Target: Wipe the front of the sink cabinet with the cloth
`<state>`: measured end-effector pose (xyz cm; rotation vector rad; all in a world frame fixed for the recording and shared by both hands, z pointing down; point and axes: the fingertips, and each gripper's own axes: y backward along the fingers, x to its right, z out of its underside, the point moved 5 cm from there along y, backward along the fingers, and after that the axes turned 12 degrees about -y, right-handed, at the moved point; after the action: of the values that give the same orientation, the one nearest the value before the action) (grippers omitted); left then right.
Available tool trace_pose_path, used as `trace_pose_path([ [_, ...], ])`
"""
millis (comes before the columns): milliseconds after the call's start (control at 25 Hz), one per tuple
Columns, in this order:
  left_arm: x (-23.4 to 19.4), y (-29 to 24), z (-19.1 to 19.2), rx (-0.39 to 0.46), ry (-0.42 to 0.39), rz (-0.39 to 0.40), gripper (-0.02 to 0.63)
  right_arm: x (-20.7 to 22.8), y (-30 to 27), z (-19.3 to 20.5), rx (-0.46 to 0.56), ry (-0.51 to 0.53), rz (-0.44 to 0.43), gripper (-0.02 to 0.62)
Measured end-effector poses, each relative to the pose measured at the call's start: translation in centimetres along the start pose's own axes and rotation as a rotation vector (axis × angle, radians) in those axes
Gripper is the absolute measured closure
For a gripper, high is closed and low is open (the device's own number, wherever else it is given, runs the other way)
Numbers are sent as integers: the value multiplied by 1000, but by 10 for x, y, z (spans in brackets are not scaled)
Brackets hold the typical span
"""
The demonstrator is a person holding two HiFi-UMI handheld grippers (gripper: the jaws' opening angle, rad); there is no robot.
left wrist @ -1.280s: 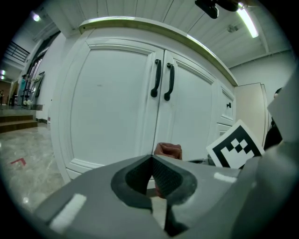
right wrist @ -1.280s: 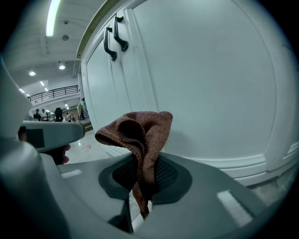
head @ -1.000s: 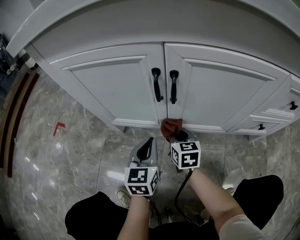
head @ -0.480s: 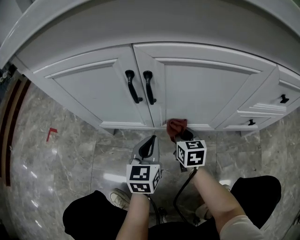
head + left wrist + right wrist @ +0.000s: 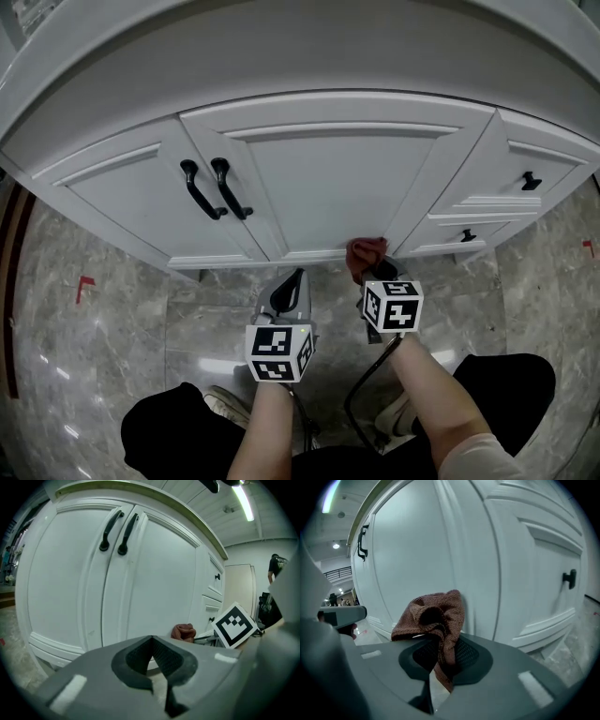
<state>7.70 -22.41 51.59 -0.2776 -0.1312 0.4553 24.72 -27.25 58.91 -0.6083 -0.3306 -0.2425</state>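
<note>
cloth [image 5: 367, 252], clamped in right gripper [image 5: 439, 662], has slid rightward along cabinet [image 5: 319, 178] front; left gripper [image 5: 153, 660] closed, empty.

The cloth [image 5: 433, 616] is coloured reddish-brown, the cabinet [image 5: 319, 178] white, its handles [image 5: 232, 192] black; the floor [image 5: 103, 319] is patterned in veined grey.

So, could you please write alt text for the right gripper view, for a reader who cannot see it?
The right gripper is shut on a bunched reddish-brown cloth, held up to the lower part of a white sink cabinet door. A drawer front with a black knob lies to the right, and a black door handle shows far left.
</note>
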Motion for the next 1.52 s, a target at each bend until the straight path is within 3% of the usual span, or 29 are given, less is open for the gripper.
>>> trace_pose_path([
  [400, 34, -14, -11, 1, -11, 29, 606, 53, 31, -15, 20, -64, 101, 510],
  [640, 33, 8, -22, 24, -66, 33, 606, 42, 52, -14, 37, -55, 87, 509],
  [800, 9, 41, -35, 66, -79, -5, 606, 1, 64, -18, 87, -41, 40, 509],
  [1120, -35, 135, -75, 230, -85, -82, 606, -116, 122, -32, 268, 43, -80, 509],
  [1400, -35, 221, -77, 308, -88, -67, 606, -180, 191, -1, 344, 61, -99, 509],
  [1520, -32, 258, -70, 345, -134, -90, 606, -199, 218, 18, 343, 58, -97, 509],
])
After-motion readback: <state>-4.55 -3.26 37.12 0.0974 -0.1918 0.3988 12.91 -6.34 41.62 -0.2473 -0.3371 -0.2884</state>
